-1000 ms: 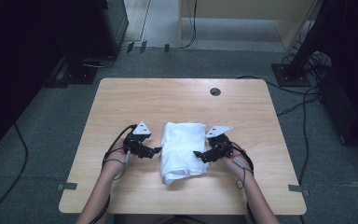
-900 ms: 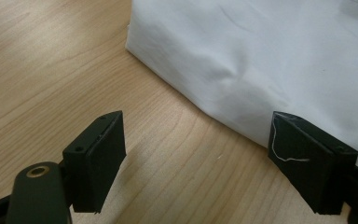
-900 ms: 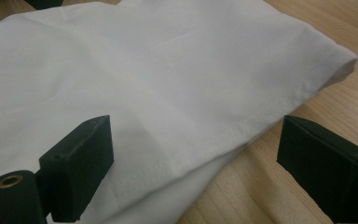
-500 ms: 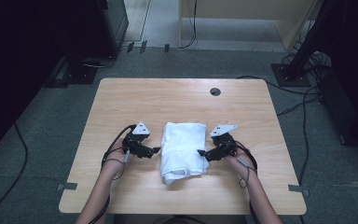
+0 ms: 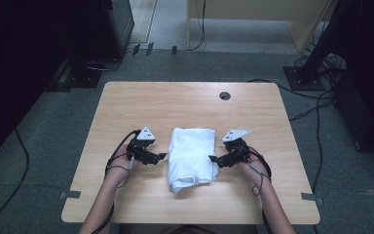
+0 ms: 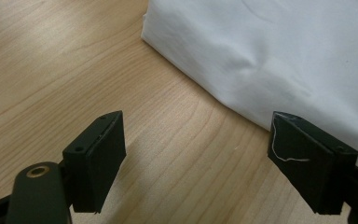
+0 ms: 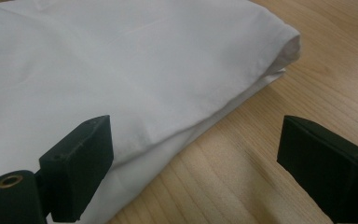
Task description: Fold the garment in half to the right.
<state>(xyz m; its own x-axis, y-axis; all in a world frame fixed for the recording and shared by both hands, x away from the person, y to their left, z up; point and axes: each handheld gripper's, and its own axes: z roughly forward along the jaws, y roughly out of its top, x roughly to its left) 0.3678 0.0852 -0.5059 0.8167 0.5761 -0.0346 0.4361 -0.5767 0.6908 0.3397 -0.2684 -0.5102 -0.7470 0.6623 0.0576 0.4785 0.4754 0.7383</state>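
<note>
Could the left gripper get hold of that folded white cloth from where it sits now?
Probably yes. The left gripper is open and points at the white cloth, whose folded edge lies just ahead of its jaws in the left gripper view. Between them is bare table, so the way looks free.

White cloth (image 6: pixel 279 56) — cropped by frame edges.

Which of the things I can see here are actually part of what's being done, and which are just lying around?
Part of the job:
- folded white cloth in the middle of the wooden table
- left gripper, open, beside the cloth
- right gripper, open, at the cloth's other side

Just lying about:
- round cable hole in the table
- cables on the floor
</note>
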